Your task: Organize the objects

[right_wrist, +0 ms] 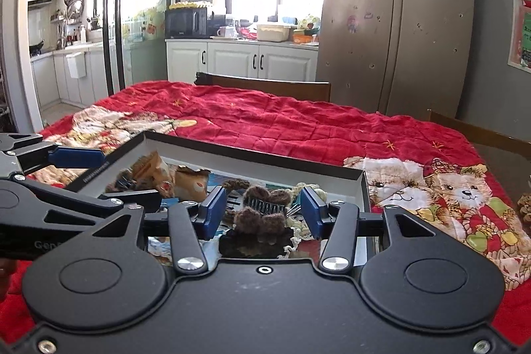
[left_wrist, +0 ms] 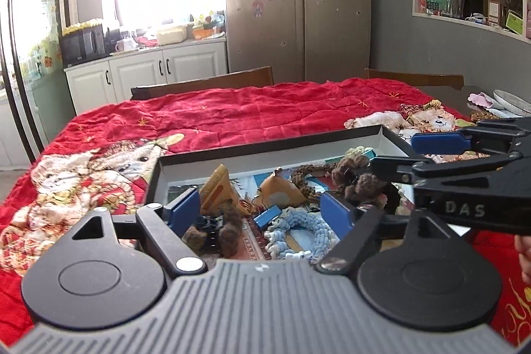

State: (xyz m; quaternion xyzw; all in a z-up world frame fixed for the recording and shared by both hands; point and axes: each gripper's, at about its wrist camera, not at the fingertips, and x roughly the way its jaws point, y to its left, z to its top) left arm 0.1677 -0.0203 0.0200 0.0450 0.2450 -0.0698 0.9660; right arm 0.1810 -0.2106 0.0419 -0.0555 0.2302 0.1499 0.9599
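A shallow black-rimmed box (left_wrist: 265, 146) (right_wrist: 252, 154) sits on the red quilt and holds small items: brown fuzzy hair clips (left_wrist: 229, 229) (right_wrist: 262, 214), a light blue braided rope (left_wrist: 298, 231), an orange wrapper (left_wrist: 215, 188) and a brown pouch (left_wrist: 278, 191). My left gripper (left_wrist: 259, 214) is open over the box's near part, empty. My right gripper (right_wrist: 264, 213) is open with its blue pads either side of a brown fuzzy clip, not closed on it. Each gripper shows in the other's view, the right (left_wrist: 398, 154) and the left (right_wrist: 109, 174).
The red quilt with bear prints (left_wrist: 252, 111) (right_wrist: 298, 125) covers the table. Wooden chair backs (left_wrist: 202, 85) (right_wrist: 265, 88) stand at the far side. A grey plate and pink cloth (left_wrist: 507, 103) lie at the far right. A fridge and kitchen cabinets stand behind.
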